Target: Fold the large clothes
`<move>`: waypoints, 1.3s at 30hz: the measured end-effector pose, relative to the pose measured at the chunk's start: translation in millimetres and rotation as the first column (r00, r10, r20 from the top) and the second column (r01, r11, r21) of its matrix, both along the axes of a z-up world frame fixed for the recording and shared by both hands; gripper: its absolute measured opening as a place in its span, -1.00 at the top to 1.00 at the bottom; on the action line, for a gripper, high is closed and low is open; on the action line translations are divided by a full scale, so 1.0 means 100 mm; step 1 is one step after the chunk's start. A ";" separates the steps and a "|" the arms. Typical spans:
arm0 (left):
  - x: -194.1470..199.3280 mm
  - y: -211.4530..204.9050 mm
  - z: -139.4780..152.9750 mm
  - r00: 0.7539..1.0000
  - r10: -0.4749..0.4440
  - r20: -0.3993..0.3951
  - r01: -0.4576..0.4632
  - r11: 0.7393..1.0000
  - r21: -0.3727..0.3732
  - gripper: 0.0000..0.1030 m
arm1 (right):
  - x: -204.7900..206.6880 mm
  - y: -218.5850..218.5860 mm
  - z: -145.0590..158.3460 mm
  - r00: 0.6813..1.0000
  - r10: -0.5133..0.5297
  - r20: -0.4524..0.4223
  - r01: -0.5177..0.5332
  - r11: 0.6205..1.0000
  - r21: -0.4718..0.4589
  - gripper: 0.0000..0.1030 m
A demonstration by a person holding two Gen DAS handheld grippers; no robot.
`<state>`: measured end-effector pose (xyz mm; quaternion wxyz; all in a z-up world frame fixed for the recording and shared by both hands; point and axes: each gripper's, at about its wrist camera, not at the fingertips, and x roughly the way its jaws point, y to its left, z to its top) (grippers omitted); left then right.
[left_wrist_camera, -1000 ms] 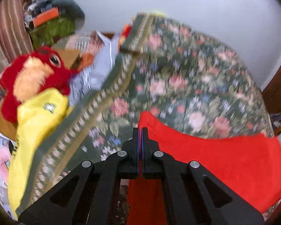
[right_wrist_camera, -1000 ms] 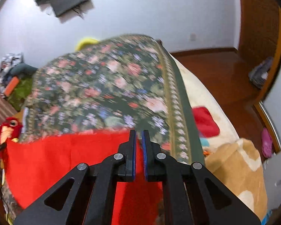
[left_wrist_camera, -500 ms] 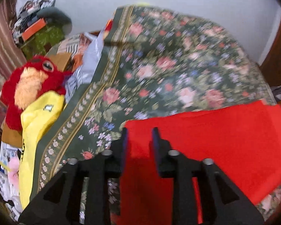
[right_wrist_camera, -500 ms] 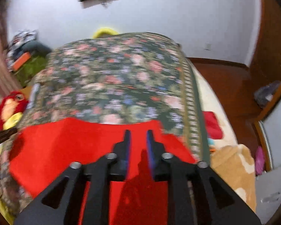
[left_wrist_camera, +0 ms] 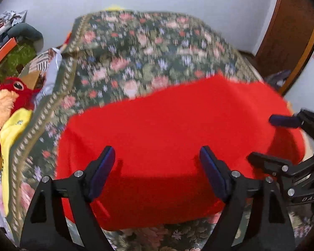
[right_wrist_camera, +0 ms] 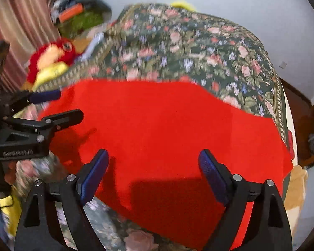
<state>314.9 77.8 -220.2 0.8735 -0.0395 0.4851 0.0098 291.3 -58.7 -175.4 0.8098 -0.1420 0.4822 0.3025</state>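
A large red cloth (left_wrist_camera: pixel 173 129) lies flat across the near part of a bed covered by a dark floral spread (left_wrist_camera: pixel 148 48). It also shows in the right wrist view (right_wrist_camera: pixel 167 125). My left gripper (left_wrist_camera: pixel 157 159) is open wide and empty, just above the cloth's near left part. My right gripper (right_wrist_camera: pixel 153 163) is open wide and empty, above the cloth's near right part. The right gripper shows at the right edge of the left wrist view (left_wrist_camera: pixel 268 138). The left gripper shows at the left edge of the right wrist view (right_wrist_camera: pixel 64 104).
A red and yellow plush bird (left_wrist_camera: pixel 8 104) and cluttered items (left_wrist_camera: pixel 12 46) lie left of the bed. A wooden door (left_wrist_camera: pixel 291 31) stands at the right. A tan blanket (right_wrist_camera: pixel 295 190) and wooden floor (right_wrist_camera: pixel 299 113) lie off the bed's right side.
Both grippers, shut on the red cloth's edge a second ago, have opened wide and let it go. The cloth now lies flat on the bed. Both grippers pulled back toward me.
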 end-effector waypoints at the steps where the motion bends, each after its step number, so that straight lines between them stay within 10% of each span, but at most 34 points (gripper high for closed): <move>1: 0.00 -0.02 -0.07 1.000 0.000 -0.017 0.000 1.000 0.002 -0.60 | -0.01 -0.01 -0.04 1.000 -0.001 -0.004 0.001 1.000 -0.021 -0.68; 14: -0.33 0.46 -0.34 0.990 0.141 -0.029 -0.141 0.990 -0.017 -0.80 | 0.07 -0.85 -0.14 0.981 -0.179 -0.074 0.181 0.983 0.021 -0.97; 24: -0.66 1.02 -0.46 0.949 0.307 -0.072 -0.305 0.952 0.040 -0.81 | 0.10 -1.59 -0.24 0.909 -0.396 -0.130 0.401 0.916 0.016 -0.97; 31: -0.94 1.37 -0.29 0.914 0.401 -0.060 -0.405 0.911 -0.079 -0.81 | -0.03 -1.72 -0.08 0.901 -0.422 -0.099 0.426 0.904 0.024 -0.97; 39: -1.07 1.25 -0.01 0.930 0.367 -0.010 -0.350 0.880 -0.322 -0.81 | -0.06 -1.33 0.29 0.944 -0.331 0.003 0.329 0.940 0.091 -0.97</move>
